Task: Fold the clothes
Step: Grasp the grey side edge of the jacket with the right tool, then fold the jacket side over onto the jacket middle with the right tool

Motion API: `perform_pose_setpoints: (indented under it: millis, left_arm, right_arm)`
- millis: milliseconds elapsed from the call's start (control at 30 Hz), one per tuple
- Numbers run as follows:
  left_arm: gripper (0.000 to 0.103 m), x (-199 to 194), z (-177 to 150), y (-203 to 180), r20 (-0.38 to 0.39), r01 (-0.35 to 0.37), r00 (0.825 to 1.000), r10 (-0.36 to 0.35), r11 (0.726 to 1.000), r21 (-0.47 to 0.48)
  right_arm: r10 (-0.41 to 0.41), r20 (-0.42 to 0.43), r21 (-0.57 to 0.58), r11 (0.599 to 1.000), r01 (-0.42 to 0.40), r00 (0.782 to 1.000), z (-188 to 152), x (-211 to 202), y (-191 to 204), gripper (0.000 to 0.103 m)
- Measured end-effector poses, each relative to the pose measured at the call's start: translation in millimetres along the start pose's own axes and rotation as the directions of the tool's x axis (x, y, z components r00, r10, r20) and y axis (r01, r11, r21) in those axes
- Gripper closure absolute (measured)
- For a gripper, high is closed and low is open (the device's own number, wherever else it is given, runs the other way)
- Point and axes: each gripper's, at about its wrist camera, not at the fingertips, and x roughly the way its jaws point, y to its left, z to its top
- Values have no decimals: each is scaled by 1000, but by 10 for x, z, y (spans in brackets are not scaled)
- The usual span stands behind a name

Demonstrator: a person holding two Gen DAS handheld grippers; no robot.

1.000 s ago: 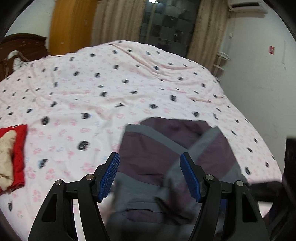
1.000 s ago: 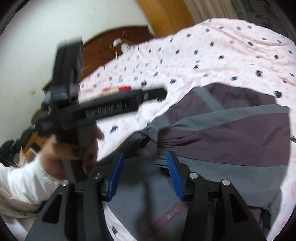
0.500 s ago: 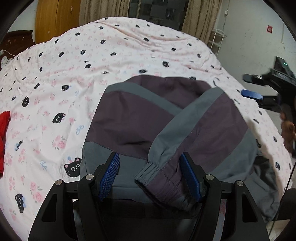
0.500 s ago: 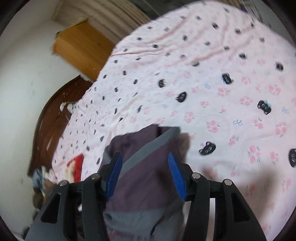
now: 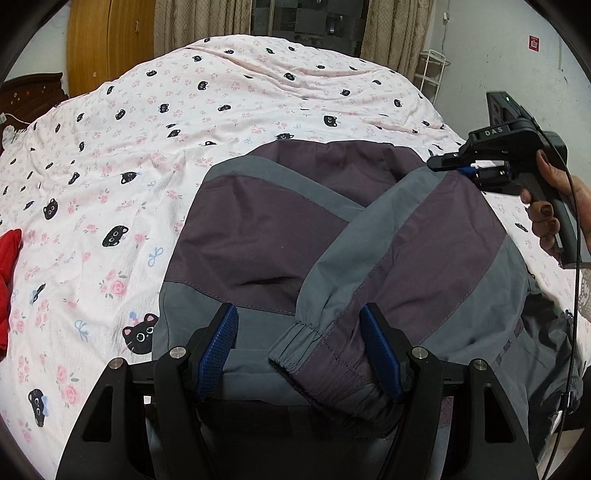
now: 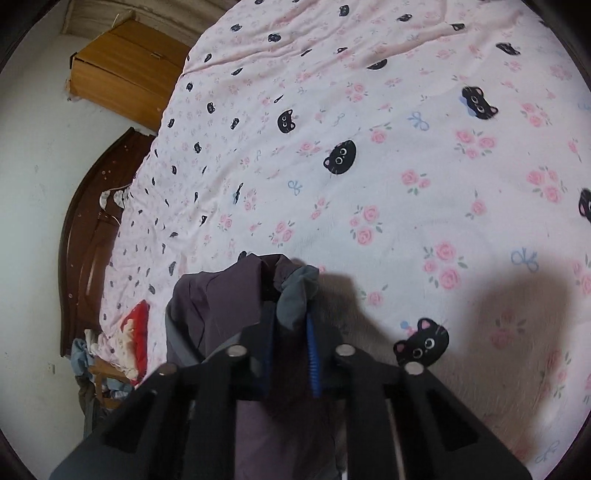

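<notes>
Between the wide-spread blue pads of the left gripper (image 5: 301, 347) lies the elastic cuff of a sleeve (image 5: 325, 363), untouched by either pad. Beyond it the grey-and-purple jacket (image 5: 266, 236) spreads on the cat-print bedspread (image 5: 110, 155). At its far right shoulder, the right gripper (image 6: 291, 328) pinches a fold of jacket fabric, its fingers close together.

A home bedroom: cat-print bed (image 5: 258, 110), wooden headboard (image 6: 88, 236), wardrobe (image 5: 110, 44), curtains (image 5: 391, 33).
</notes>
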Motion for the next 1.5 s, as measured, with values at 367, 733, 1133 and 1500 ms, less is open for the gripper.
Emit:
perform_pose_setpoints:
  millis: [367,733,1133,1500]
  left_arm:
    - [31,55,9,-12,-3,-4,1000,4,1000,6]
    - [31,13,10,-7,15,-13,1000,13,1000,3]
    - [31,-135,-53,-9,-14,-48,999,48,999,20]
    - [31,-999,-305,515,6,-66,998,66,996,-55]
  right_arm:
    - [-123,26,-80,989,125,992,23,8,146,83]
    - [39,-113,-355,932,-77,993,-1161,-823,792,62]
    - [-289,-283,-455,880,137,914,-2312,-489,435,64]
    - [-174,-100,-341,931,131,980,-2272,-1301,464,54]
